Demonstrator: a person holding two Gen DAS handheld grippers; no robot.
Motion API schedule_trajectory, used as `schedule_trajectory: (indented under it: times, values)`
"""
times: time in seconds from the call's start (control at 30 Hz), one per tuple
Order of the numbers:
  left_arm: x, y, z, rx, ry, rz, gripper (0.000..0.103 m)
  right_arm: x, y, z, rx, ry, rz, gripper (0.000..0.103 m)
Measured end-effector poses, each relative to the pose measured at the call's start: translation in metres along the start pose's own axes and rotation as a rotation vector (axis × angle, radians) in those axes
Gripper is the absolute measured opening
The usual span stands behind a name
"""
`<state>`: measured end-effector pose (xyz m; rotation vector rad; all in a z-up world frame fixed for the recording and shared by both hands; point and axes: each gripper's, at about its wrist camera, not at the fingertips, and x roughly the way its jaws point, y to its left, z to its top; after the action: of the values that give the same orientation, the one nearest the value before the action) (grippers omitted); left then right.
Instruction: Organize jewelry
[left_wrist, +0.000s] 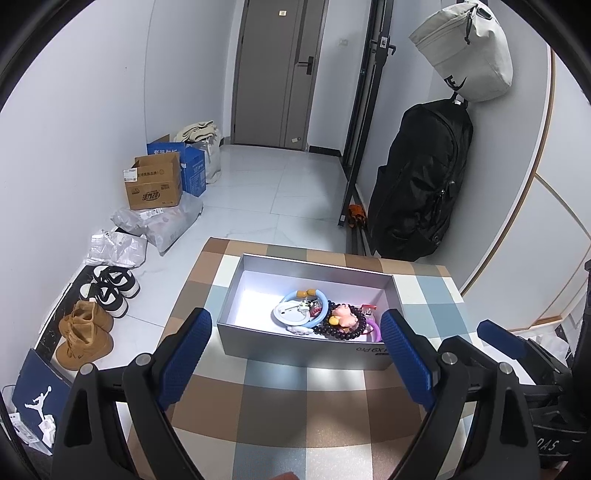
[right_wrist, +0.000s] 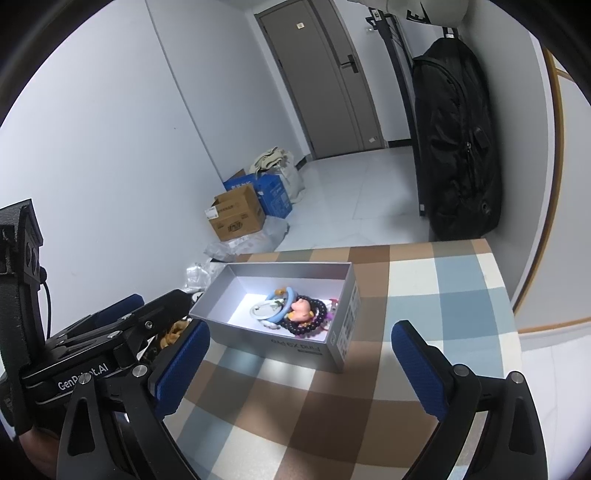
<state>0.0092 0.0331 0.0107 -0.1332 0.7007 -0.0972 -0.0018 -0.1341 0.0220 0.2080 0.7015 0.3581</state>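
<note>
An open grey box (left_wrist: 258, 343) stands on the checkered tablecloth (left_wrist: 295, 406); it also shows in the right wrist view (right_wrist: 295, 349). Inside lie a light blue ring (left_wrist: 323, 308), a white ring (left_wrist: 286, 314), a dark bead bracelet (left_wrist: 343, 328) with a pink figurine (left_wrist: 341, 315), and a purple piece (left_wrist: 375, 330). The bead bracelet (right_wrist: 310, 325) and blue ring (right_wrist: 284, 310) show in the right view too. My left gripper (left_wrist: 295, 354) is open and empty, just in front of the box. My right gripper (right_wrist: 299, 363) is open and empty, near the box's front right.
Shoes (left_wrist: 88, 328), cardboard boxes (left_wrist: 155, 184) and plastic bags (left_wrist: 166, 225) line the floor at left. A black bag (left_wrist: 421, 184) hangs on the right wall beside a dark rack (left_wrist: 354, 184). A grey door (left_wrist: 277, 74) is at the back.
</note>
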Motion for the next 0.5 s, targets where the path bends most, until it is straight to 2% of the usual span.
schedule_trajectory:
  times: [0.5]
  values:
    - [-0.0004, 0.0001, -0.0009, -0.006, 0.0, -0.007, 0.09, 0.0012, -0.0011, -0.0004, 0.005, 0.004, -0.003, 0.1]
